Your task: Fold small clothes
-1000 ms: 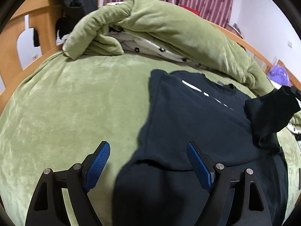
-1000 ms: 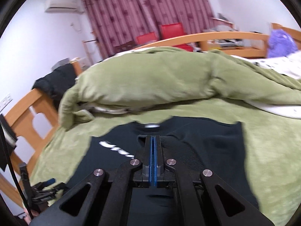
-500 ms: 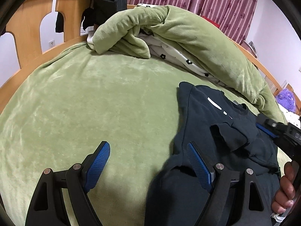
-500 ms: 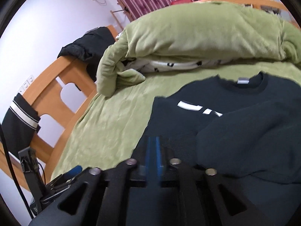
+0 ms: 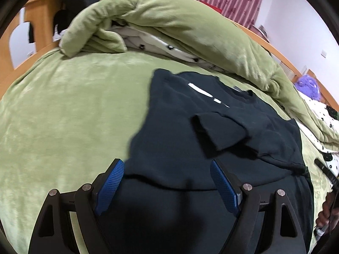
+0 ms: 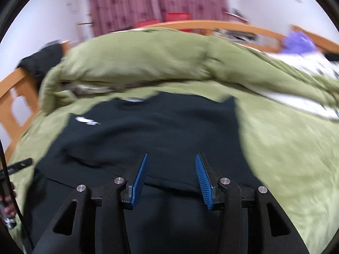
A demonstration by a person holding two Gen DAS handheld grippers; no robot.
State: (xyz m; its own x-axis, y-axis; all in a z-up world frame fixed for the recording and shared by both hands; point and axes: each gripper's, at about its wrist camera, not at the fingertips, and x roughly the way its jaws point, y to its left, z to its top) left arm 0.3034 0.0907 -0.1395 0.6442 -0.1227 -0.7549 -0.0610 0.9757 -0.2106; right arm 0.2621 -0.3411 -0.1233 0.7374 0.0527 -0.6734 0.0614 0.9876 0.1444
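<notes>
A dark shirt (image 5: 175,131) is lying face up on the green bed (image 5: 70,114), its collar pointing toward the bunched duvet (image 5: 190,31). One sleeve (image 5: 220,131) is lying folded across the chest, its cuff ending near the middle of the body. The shirt's bottom part is already doubled up, its edge crossing just ahead of both tools.

The left tool (image 5: 167,182) is hovering over the near part of the shirt with its jaws standing wide, nothing pinched between them. The right tool (image 6: 171,173) is opening its jaws over the near right part of the shirt (image 6: 148,137); cloth is showing below the gap, but the pads are not pressing on it, so it is holding nothing. That view is blurring, so fine creases there are hard to read.

Judging from the layout, the step in hand is letting go of the tucked sleeve and setting up the next fold. To do it well, each tool should be taking a clean pinch on a side edge of the body rather than the loose sleeve, so the sleeve is not dragging out. Both sides should be lifting evenly, keeping the cloth low and flat over the soft bed.
</notes>
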